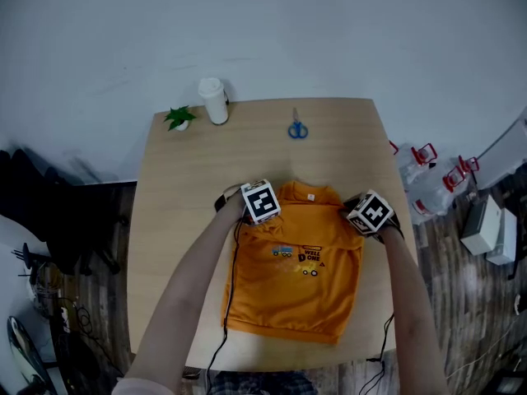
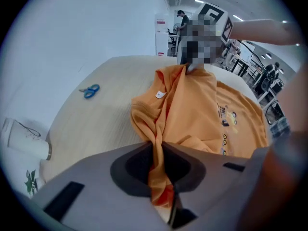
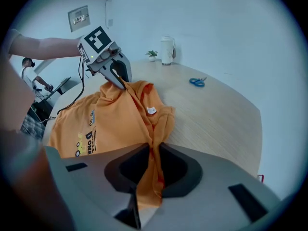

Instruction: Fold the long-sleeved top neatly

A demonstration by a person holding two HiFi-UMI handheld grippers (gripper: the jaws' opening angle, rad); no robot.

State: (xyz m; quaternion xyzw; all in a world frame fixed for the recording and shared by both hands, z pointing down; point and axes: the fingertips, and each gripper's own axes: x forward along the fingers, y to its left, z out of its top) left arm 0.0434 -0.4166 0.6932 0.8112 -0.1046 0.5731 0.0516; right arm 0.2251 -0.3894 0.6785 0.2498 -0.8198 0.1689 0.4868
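Head view count: one orange top (image 1: 296, 274), one wooden table (image 1: 177, 220), one pair of blue scissors (image 1: 297, 129), one white cup (image 1: 214, 101), one small green plant (image 1: 179, 118), and two grippers, one per hand. The orange top sits on the near half of the table, print side up, with its hem close to the near edge and its right side close to the right edge. The left gripper (image 1: 245, 214) is at the top's left shoulder and the right gripper (image 1: 364, 220) at its right shoulder, collar between them. Open wood runs down the whole left strip, and a clear band lies between the collar and the scissors. The cup and the plant stand at the far left corner, well apart from the cloth. Left gripper view: the jaws are nearly together, pinching a bunched fold of orange fabric, which rises from the table into them. Right gripper view: same condition, jaws narrow and clamped on a gathered fold. Only the gripper views show this pinch and the lifted shoulders. They also show the white label (image 2: 160, 94) inside the collar more clearly. Only the head view shows the hem and the table's edges.
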